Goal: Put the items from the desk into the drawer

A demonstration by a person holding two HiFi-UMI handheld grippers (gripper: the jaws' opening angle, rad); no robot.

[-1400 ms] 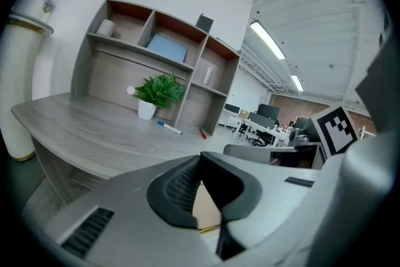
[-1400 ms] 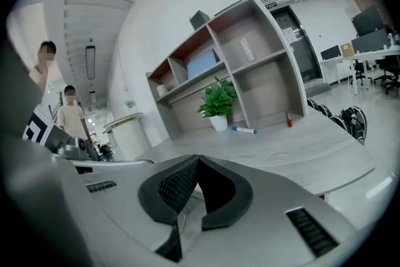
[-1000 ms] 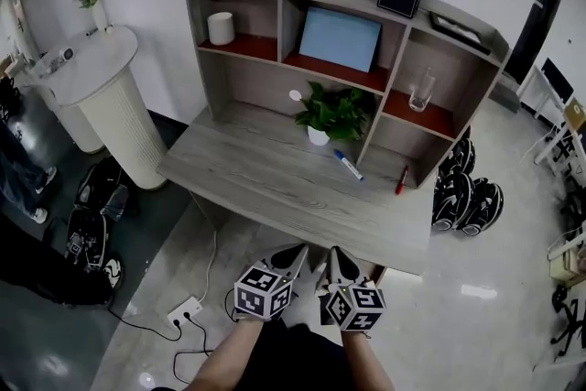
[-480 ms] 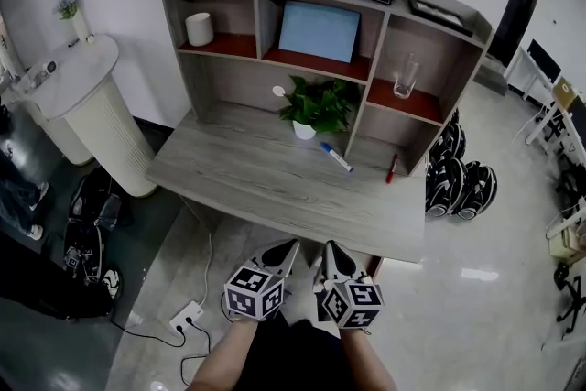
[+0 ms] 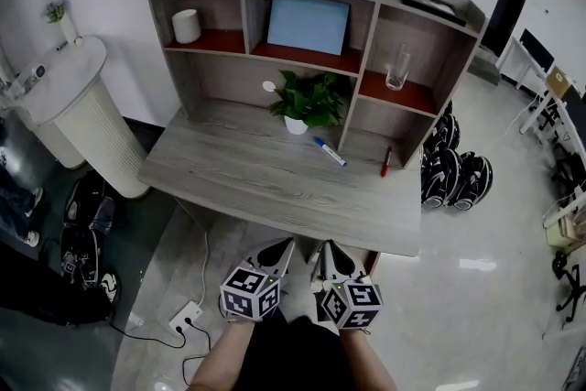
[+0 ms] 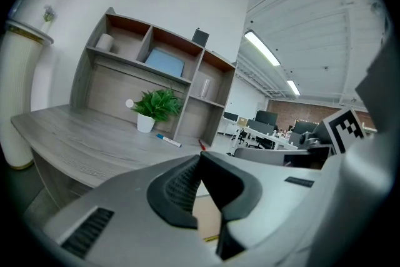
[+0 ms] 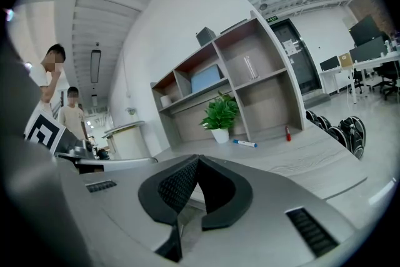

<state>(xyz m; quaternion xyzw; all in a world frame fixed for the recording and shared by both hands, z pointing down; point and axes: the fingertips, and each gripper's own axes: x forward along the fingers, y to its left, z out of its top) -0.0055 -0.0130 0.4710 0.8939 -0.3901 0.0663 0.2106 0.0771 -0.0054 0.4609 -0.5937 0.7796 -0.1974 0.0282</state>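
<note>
Head view, tongs: left tongs (image 5: 283,244) and right tongs (image 5: 329,245) are held side by side off the front edge of the tabletop (image 5: 247,183), touching nothing on it.
Head view, blue marker (image 5: 329,151): lies flat toward the tabletop's back edge, just right of the potted plant (image 5: 307,101).
Head view, red pen (image 5: 385,162): lies near the back right corner, apart from the blue marker.
Left gripper view, left tongs (image 6: 200,157): jaws meet tip to tip with nothing gripped; blue marker (image 6: 169,141) and red pen (image 6: 202,144) lie well ahead on the tabletop.
Right gripper view, right tongs (image 7: 197,160): jaws pressed together, empty; blue marker (image 7: 245,143) and red pen (image 7: 288,133) lie well ahead, beside the potted plant (image 7: 220,114).
</note>
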